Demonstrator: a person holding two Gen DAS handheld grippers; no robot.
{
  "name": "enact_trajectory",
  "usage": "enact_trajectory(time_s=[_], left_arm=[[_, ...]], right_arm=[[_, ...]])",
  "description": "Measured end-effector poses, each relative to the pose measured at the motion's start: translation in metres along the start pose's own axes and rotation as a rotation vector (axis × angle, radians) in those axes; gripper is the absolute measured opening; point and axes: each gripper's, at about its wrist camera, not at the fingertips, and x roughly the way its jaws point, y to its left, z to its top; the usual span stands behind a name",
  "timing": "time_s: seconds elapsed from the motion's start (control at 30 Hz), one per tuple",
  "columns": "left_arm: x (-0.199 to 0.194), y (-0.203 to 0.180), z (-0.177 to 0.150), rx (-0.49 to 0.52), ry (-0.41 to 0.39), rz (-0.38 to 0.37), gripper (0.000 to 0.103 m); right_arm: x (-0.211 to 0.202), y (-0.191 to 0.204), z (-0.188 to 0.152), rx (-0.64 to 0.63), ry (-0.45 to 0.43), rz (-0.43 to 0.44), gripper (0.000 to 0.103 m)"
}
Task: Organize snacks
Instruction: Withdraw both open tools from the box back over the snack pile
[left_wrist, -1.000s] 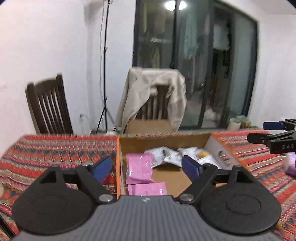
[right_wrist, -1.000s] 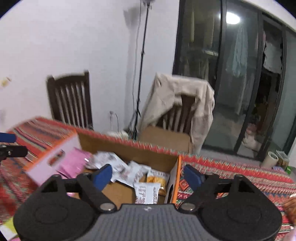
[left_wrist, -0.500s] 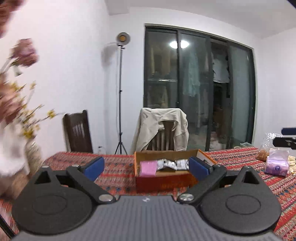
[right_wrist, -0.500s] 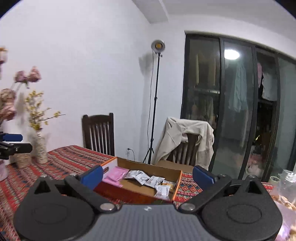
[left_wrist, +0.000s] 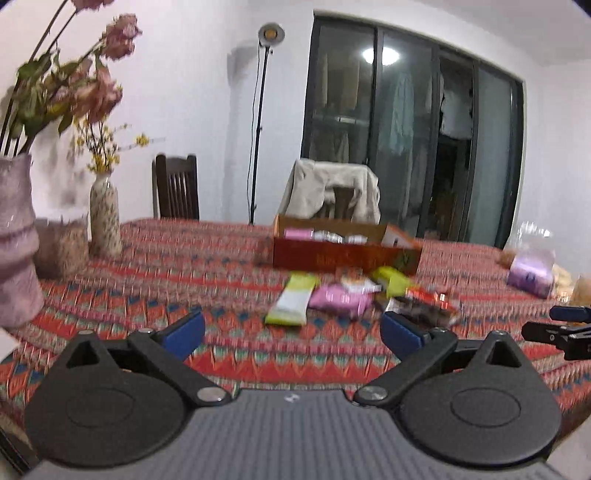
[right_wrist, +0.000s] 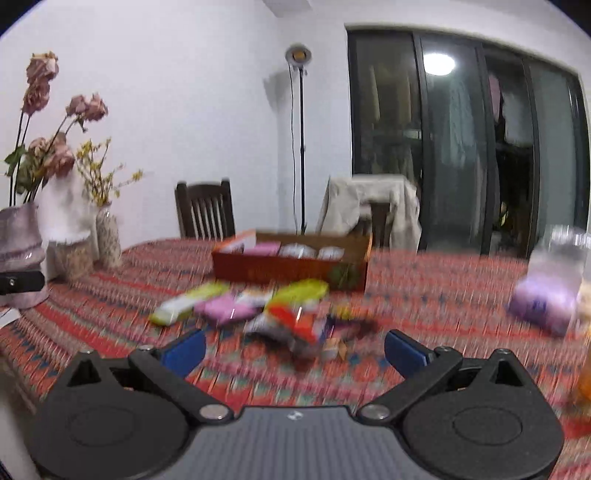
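Now both tongs stand wide apart with nothing between their blue pads, and both have just been opening. The left gripper (left_wrist: 291, 332) fills the bottom of its view; above its spread fingers, in the middle of the frame, lies the loose pile of snacks (left_wrist: 354, 295): a long yellow-green packet (left_wrist: 293, 300) at the left of the pile, a pink pouch (left_wrist: 340, 299) beside it, a yellow-green bag (left_wrist: 393, 280) behind, and a dark red-edged wrapper (left_wrist: 424, 308) just above the right pad. None of them touches the fingers. Behind the pile, in the centre of the frame, sits the cardboard box (left_wrist: 345, 256) with packets already inside.

In the right wrist view the right gripper (right_wrist: 295, 349) points at the same pile (right_wrist: 280, 314), blurred, with the nearest wrappers lying just above and between its pads without contact; the box (right_wrist: 291, 267) stands beyond.

The patterned tablecloth (left_wrist: 184, 273) is bare at the left centre of the left view, up to the vases (left_wrist: 105, 218) at the left edge. At the right edge of that frame stand clear bags (left_wrist: 532, 266), and the other tool's tip juts in below them. The table's near left edge shows at the lower left of the right wrist view.
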Motion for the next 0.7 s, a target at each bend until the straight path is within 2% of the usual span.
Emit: enact_trajectory(time_s=[0.1,0.23,0.5,0.7], left_arm=[[0.001,0.001,-0.012,-0.006,0.027,0.009,0.103],[0.004,-0.002,-0.017,-0.002,0.041,0.005,0.103],[0.03,-0.001,-0.013,-0.013,0.083,-0.007,0.103],[0.079,0.003,-0.004,-0.011,0.115,-0.031,0.102]], right_arm=[[-0.001,0.004,-0.021,0.02,0.043,0.012,0.103],[0.001,0.011,-0.032,0.013,0.07,0.002,0.103],[0.017,0.005,-0.029,0.053,0.092,-0.015,0.103],[0.046,-0.009,-0.023,0.118,0.13,-0.016,0.103]])
